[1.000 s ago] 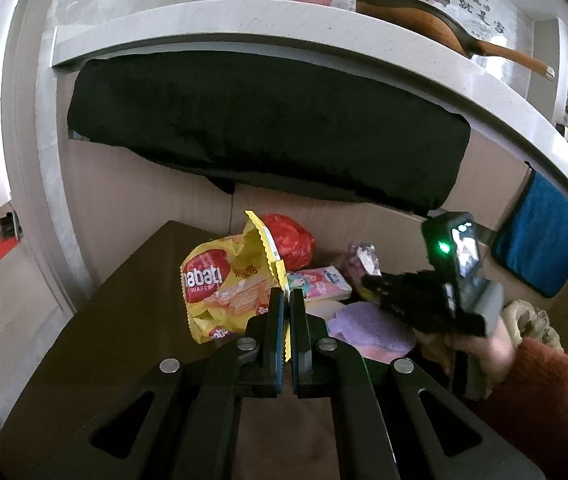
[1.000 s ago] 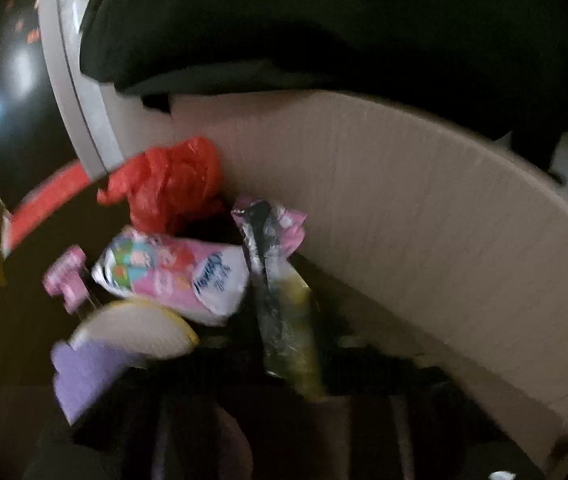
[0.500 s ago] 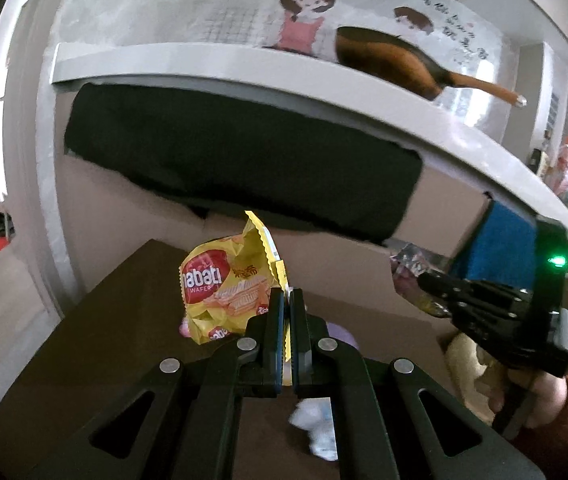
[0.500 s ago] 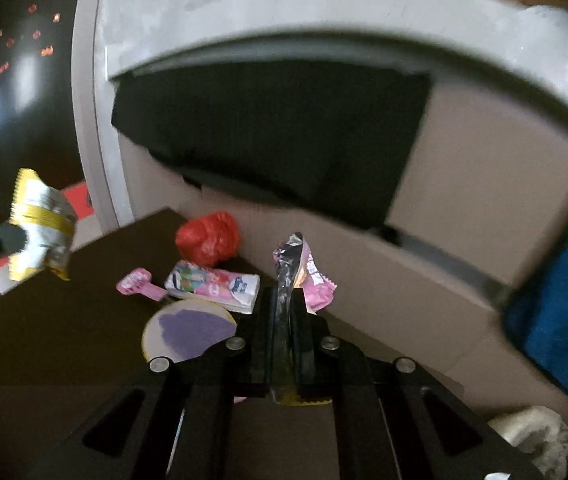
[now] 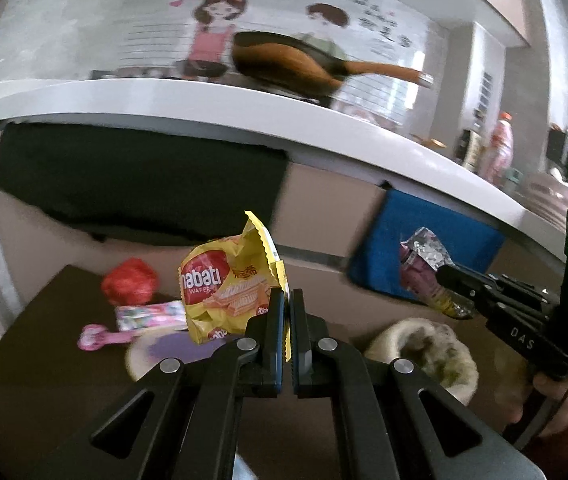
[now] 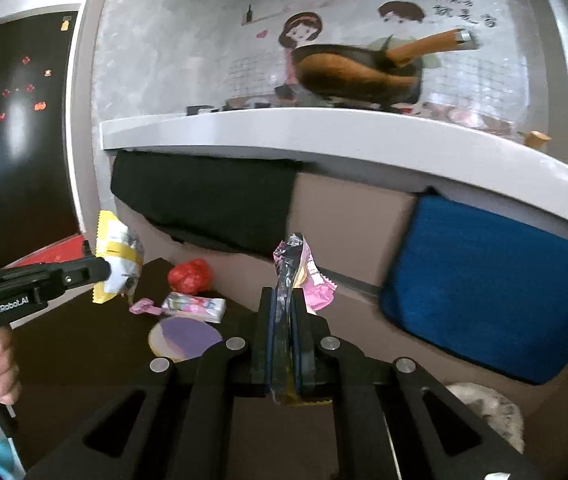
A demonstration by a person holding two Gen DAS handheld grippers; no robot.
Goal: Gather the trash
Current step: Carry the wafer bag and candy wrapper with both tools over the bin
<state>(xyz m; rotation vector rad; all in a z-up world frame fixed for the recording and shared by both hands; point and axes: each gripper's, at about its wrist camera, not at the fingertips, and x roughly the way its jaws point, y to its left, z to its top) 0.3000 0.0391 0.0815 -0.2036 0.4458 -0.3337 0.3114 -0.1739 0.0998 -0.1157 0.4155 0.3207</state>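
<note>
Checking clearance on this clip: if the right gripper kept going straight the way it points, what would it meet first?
Probably the beige cabinet front under the counter. The right gripper, shut on the pink wrapper, points there, between the black cloth and blue towel. Nothing else seems to intervene, though depth is unclear.

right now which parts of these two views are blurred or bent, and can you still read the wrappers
Left wrist view: the pan and counter smear sideways and curve from the fisheye; the yellow wrapper in the left gripper stays sharp, its label readable. Right wrist view: the pan smears too; the pink wrapper in the right gripper is crumpled, unreadable.
</note>
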